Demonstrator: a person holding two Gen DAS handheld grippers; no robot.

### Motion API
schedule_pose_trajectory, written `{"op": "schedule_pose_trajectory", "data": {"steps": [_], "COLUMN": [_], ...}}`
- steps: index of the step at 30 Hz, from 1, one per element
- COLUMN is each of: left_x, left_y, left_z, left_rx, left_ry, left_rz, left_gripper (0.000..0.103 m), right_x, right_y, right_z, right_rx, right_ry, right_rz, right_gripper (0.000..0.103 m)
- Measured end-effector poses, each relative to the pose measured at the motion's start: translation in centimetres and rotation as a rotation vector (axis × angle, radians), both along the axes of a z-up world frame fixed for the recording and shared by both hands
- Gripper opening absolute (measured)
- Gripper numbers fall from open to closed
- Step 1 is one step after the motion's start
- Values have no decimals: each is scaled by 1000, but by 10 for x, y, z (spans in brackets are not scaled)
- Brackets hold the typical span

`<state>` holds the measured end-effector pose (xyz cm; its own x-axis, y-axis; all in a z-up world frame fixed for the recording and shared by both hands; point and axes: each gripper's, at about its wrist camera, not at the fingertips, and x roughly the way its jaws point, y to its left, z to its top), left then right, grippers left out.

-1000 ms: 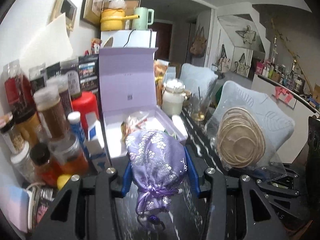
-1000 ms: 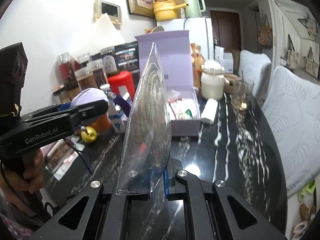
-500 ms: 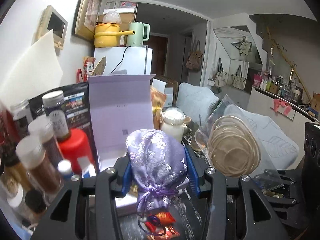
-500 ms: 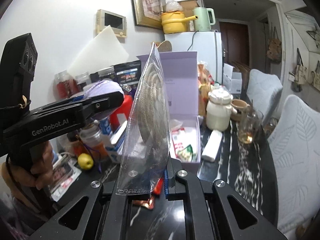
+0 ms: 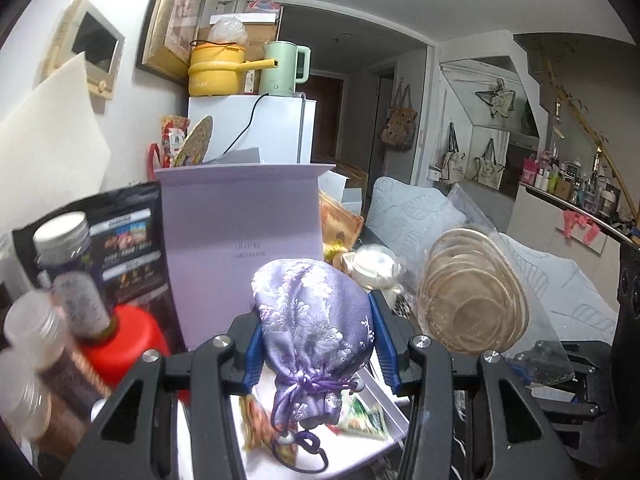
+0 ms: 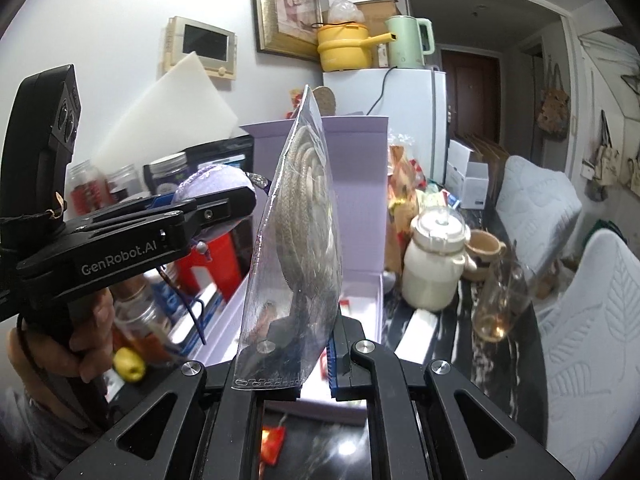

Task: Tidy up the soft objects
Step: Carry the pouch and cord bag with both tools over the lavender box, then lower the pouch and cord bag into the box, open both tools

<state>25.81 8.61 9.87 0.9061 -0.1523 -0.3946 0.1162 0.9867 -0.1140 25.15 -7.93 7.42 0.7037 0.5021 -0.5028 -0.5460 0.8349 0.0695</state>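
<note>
Basically, the lavender box [image 5: 244,240] sits straight ahead and below both tools, tray open under them. Left gripper [image 5: 316,344] is clamped on the purple pouch [image 5: 316,320], over the tray and nearer; right gripper [image 6: 316,364] pinches the rope bag [image 6: 304,216] upright, edge-on, at the box's near end.

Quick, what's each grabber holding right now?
Left gripper: closed on the purple pouch.
Right gripper: closed on the clear bag of coiled rope.
</note>
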Motion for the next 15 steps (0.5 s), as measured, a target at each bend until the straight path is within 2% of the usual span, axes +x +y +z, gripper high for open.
{"op": "schedule_pose_trajectory", "data": {"steps": [7, 11, 15], "left_x": [40, 61, 77], "left_y": [4, 8, 8], "left_z": [-7, -21, -34], "left_rx": [10, 9, 40], "left_ry": [0, 37, 72], "left_rz": [21, 37, 58], "left_gripper": [46, 46, 46], "right_x": [45, 69, 87], "right_y": [11, 19, 29], "right_z": [-3, -8, -18], "right_rx": [-29, -43, -52], "right_ry": [-14, -9, 2], "right_rz": [-7, -3, 12], "right_gripper": [9, 9, 9]}}
